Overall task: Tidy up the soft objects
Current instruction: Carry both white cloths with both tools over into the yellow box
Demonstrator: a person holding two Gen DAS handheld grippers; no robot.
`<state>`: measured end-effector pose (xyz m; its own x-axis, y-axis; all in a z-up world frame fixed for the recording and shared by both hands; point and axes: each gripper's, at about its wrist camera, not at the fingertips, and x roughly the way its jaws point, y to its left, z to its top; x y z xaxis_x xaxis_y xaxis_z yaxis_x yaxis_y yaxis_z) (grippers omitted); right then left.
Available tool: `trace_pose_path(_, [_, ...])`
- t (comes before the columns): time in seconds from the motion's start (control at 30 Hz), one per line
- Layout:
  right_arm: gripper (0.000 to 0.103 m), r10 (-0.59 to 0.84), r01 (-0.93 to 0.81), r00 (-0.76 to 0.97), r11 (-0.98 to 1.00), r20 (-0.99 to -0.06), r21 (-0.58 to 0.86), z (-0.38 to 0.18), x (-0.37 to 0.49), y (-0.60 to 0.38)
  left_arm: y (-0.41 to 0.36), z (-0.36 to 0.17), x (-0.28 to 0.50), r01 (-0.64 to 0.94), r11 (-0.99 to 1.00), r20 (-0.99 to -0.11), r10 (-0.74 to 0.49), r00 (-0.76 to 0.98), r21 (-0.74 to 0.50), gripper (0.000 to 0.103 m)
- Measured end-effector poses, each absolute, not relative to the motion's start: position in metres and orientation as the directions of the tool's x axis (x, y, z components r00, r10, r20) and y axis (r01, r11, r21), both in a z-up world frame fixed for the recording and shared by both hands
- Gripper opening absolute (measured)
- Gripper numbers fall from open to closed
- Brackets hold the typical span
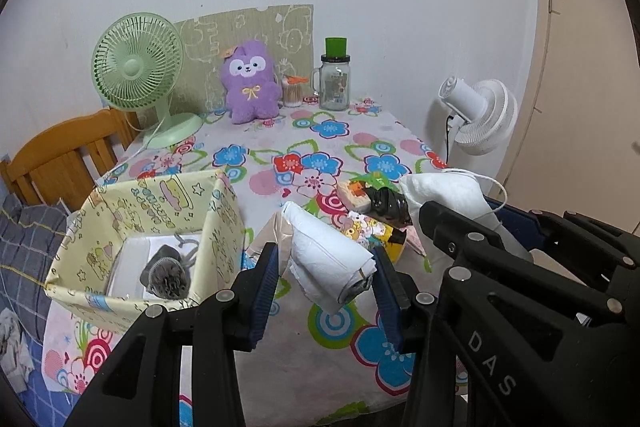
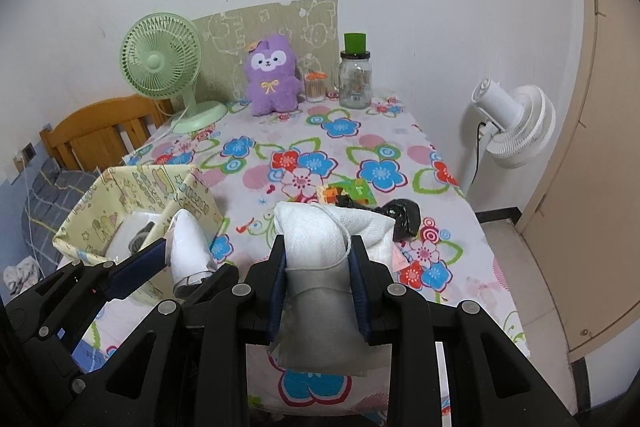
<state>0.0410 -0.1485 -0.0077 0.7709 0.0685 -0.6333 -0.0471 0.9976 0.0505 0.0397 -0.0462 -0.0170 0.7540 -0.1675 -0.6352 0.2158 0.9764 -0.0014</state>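
Left wrist view showed the left tongs [image 1: 326,279] clamped on a white roll of plastic bags [image 1: 328,263], held in the air above the table [image 1: 280,367] just right of the yellow storage box [image 1: 160,211]. The right tongs [image 2: 318,267] were closed on a white padded pouch [image 2: 320,239] with a drawstring, also raised off the floral tablecloth [image 2: 360,143].

The box already held a grey rolled item [image 1: 166,273] lying on something white, so part of the sorting looked done. Both held things appeared to be on their way to the box, neither yet over its opening.

Left on the table near the front were a black bag roll [image 1: 386,205], an orange-printed packet [image 1: 354,195] touching it, and a yellow cartoon-printed pack [image 1: 376,233]; whether all of these belonged to the task could not be told. The purple plush [image 1: 250,83] sat at the back beside the green fan [image 1: 136,67], probably not part of it.

By my judgement the job stood around midway, with at least these two placements and the loose front items remaining.
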Motion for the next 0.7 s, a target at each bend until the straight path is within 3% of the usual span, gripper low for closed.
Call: trace_pose_path(0.7, [0.032,0.082,-0.063,0.785,0.997,-0.614,0.053,0.010,0.057,-0.105,-0.002,0.001,0.054,0.210,0.978,-0.615,-0.160,0.772,0.009,0.047])
